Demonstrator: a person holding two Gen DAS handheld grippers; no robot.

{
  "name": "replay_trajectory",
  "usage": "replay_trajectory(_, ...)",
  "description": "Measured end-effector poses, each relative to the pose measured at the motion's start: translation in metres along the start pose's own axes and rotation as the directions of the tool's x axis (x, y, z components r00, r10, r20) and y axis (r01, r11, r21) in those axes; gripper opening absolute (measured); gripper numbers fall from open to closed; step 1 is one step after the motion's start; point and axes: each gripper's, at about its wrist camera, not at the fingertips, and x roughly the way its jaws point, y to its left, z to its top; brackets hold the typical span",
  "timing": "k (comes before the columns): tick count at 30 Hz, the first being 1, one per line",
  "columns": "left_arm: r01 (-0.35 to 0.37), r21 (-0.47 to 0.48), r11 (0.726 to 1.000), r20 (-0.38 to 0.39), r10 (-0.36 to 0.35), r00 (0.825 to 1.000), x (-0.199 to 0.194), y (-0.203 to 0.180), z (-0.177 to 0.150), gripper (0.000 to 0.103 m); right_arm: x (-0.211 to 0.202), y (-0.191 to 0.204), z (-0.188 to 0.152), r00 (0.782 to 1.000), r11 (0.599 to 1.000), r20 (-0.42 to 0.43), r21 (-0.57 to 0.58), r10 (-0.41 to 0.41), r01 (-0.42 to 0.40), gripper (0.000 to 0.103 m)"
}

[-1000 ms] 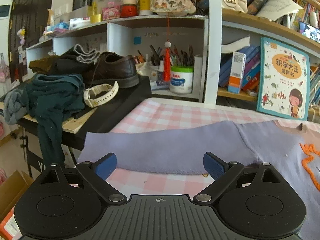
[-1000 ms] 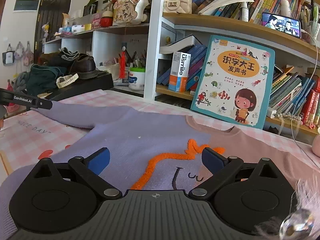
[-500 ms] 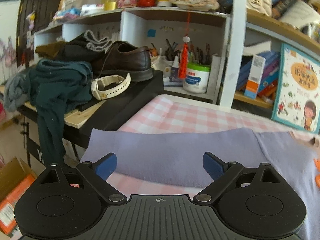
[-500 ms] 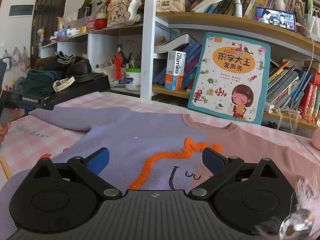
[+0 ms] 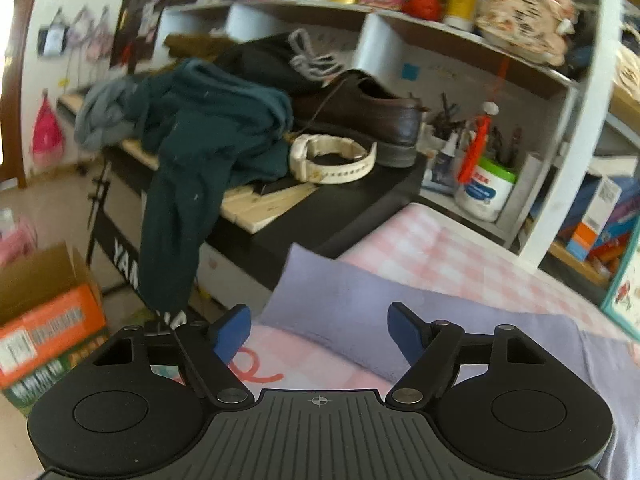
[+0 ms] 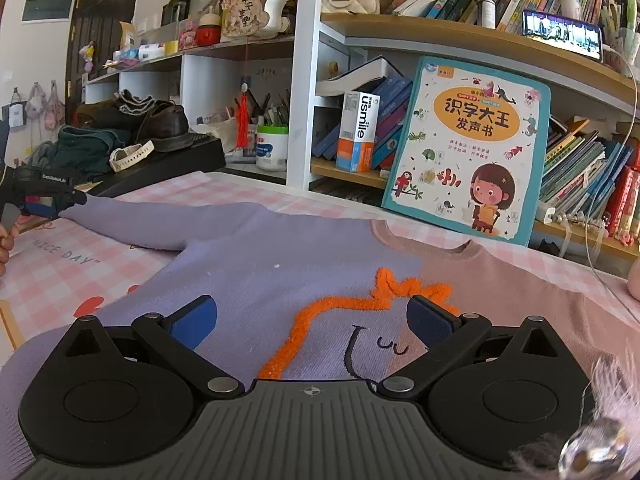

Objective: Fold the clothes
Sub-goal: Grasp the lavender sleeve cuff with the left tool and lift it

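**Both hand-held grippers spread over a sweater laid flat**

Left wrist view: the left hand-held gripper (image 5: 319,330) has its blue fingers (image 5: 231,330) spread wide with nothing between them. Just ahead of the fingertips lies the lavender sleeve (image 5: 360,304) of the sweater, stretched across the pink-checked tabletop (image 5: 420,236); its cuff end sits ahead and slightly left of the gripper, near the tabletop's edge. Farther ahead and to the left, a black keyboard (image 5: 320,216) carries a dark teal garment (image 5: 200,148), a white watch strap (image 5: 332,158) and a brown leather shoe (image 5: 360,108). A cardboard box (image 5: 44,312) stands low on the left. The view is somewhat blurred.

Right wrist view: the right hand-held gripper (image 6: 312,322) is also spread, empty, hovering over the chest of the sweater (image 6: 256,264), which lies flat, front up, lavender on the left half and dusty pink on the right. An orange fuzzy outline (image 6: 344,308) with a small stitched face runs between and just ahead of the fingertips. Straight ahead and to the right, a children's picture book (image 6: 468,152) leans upright against a bookshelf (image 6: 440,40). Far left, the other gripper sits at the sleeve's end.
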Motion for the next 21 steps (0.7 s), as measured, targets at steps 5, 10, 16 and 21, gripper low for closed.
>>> replay_trajectory(5, 0.008, -0.017, 1.0, -0.025, -0.009, 1.0, 0.013, 0.002, 0.006, 0.073, 0.002, 0.001, 0.0, 1.0, 1.0, -0.012, -0.003, 0.005, -0.005, 0.102)
replay_trajectory(10, 0.109, -0.1, 0.989, -0.035, -0.113, 0.993, 0.015, 0.003, 0.006, 0.061, 0.003, 0.001, 0.0, 1.0, 1.0, -0.019, -0.004, 0.005, -0.006, 0.102)
replay_trajectory(16, 0.202, -0.147, 0.968, -0.058, -0.212, 0.975, 0.017, -0.007, 0.0, 0.06, 0.004, 0.001, 0.0, 1.0, 1.0, -0.022, -0.008, 0.006, -0.006, 0.102)
replay_trajectory(21, 0.176, -0.153, 0.972, -0.054, -0.186, 0.981, 0.02, -0.011, -0.002, 0.041, 0.004, 0.001, 0.0, 1.0, 1.0, -0.024, -0.007, 0.007, -0.007, 0.102)
